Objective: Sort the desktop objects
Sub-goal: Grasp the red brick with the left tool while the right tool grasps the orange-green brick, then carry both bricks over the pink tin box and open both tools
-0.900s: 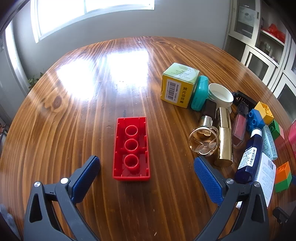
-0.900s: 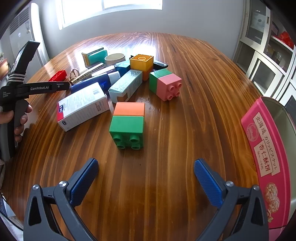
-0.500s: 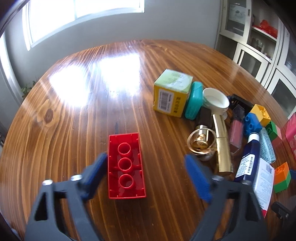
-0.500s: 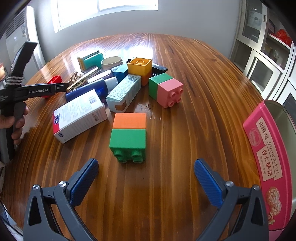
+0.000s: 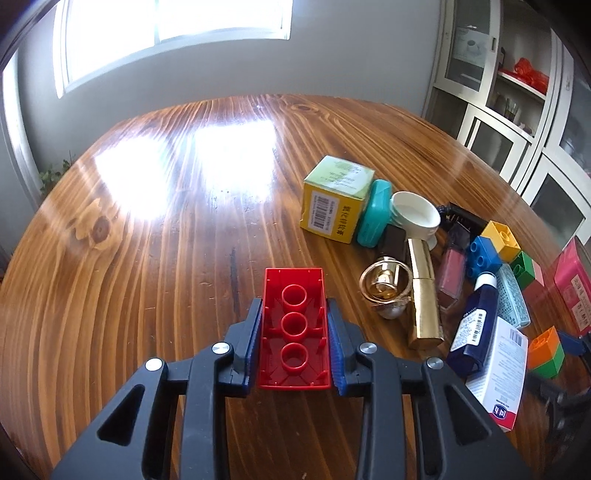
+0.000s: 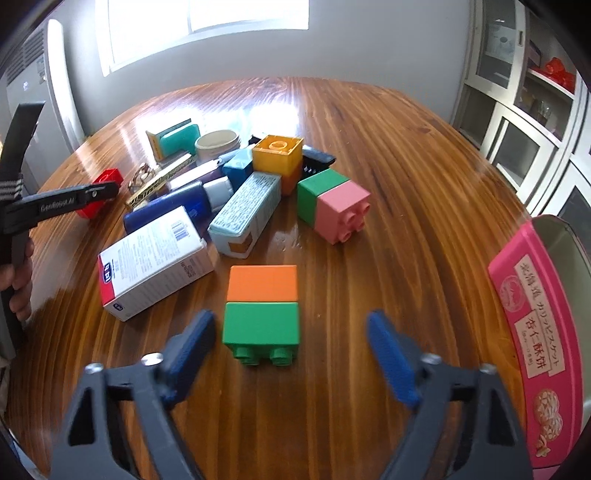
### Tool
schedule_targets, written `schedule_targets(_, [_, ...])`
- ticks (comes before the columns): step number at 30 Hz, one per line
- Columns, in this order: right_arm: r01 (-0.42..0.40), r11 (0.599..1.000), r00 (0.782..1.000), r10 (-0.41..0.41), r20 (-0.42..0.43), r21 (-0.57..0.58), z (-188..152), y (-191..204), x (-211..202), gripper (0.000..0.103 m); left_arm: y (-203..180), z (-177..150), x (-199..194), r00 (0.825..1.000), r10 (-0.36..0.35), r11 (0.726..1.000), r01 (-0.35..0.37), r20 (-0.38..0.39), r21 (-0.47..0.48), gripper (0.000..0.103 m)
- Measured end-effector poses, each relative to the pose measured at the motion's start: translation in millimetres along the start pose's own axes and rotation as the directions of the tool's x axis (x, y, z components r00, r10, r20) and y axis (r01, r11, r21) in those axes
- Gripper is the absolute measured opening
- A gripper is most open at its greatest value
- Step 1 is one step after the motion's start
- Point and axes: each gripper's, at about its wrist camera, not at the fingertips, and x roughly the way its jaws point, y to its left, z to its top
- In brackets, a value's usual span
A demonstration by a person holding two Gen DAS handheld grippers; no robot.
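On table (image 5: 147, 258), one red brick (image 5: 294, 328), two boxes (image 5: 338, 199)

Bright window (image 5: 173, 33) backlight, glare patches on glossy table (image 5: 147, 177), fisheye-bent dark corners, right view slightly blurred

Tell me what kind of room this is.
Probably a home dining or living room: a round wooden table, white glass-door cabinets holding dishes, and a wall air conditioner beside the window.
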Motion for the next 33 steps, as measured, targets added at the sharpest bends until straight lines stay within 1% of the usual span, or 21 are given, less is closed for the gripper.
schedule_targets(1, [0.003,1.0,1.0,-0.003,0.007,0.009,0,-2,-1,0.063,-3,-2,-3,1.0,0.0,1.0,0.0,0.007,0.009,0.034])
schedule_targets(2, [0.005,1.0,1.0,-0.005,0.014,0.013,1,-4,-2,0.048,-7,-4,-5,1.0,-0.001,1.0,0.001,0.011,0.016,0.034])
schedule_targets(4, [0.008,1.0,1.0,-0.009,0.025,0.029,1,-8,-4,0.034,-13,-5,-8,1.0,-0.003,0.999,0.002,0.02,0.032,0.034])
schedule_targets(8, [0.002,0.999,1.0,-0.003,0.031,0.032,3,-8,-3,0.035,-18,-3,-16,0.999,0.009,0.999,-0.011,0.054,0.047,0.034])
schedule_targets(11, [-0.04,0.997,0.998,0.037,0.044,0.065,0,-12,-9,0.034,-15,-3,-27,0.996,0.005,1.0,-0.008,0.085,0.027,0.034])
schedule_targets(14, [-0.042,0.996,0.995,0.034,0.094,0.085,-5,-19,-27,0.034,-14,-1,-40,0.993,0.005,1.0,-0.006,0.118,0.008,0.034])
schedule_targets(17, [-0.046,0.991,0.987,0.025,0.157,0.128,-9,-35,-52,0.034,-26,4,-53,0.989,-0.006,1.0,0.005,0.146,0.008,0.034])
schedule_targets(18, [-0.044,0.989,0.984,0.019,0.175,0.139,-10,-41,-60,0.034,-29,12,-52,0.989,-0.019,1.0,0.017,0.149,0.014,0.034])
schedule_targets(20, [-0.044,0.986,0.978,0.01,0.207,0.158,-11,-51,-74,0.034,-47,16,-60,0.985,-0.046,0.999,0.042,0.164,0.028,0.034])
schedule_targets(24, [-0.034,0.979,0.956,-0.028,0.293,0.202,-21,-75,-107,0.034,-87,18,-71,0.979,-0.106,0.991,0.09,0.176,0.094,0.034])
schedule_targets(26, [-0.024,0.973,0.943,-0.055,0.328,0.231,-27,-89,-119,0.035,-113,21,-76,0.974,-0.142,0.984,0.12,0.174,0.134,0.034])
schedule_targets(29, [-0.01,0.957,0.92,-0.105,0.379,0.289,-40,-117,-139,0.035,-146,23,-82,0.968,-0.174,0.973,0.141,0.179,0.182,0.034])
schedule_targets(33, [0.015,0.938,0.895,-0.166,0.414,0.345,-57,-148,-156,0.035,-194,24,-89,0.957,-0.234,0.951,0.189,0.172,0.244,0.034])
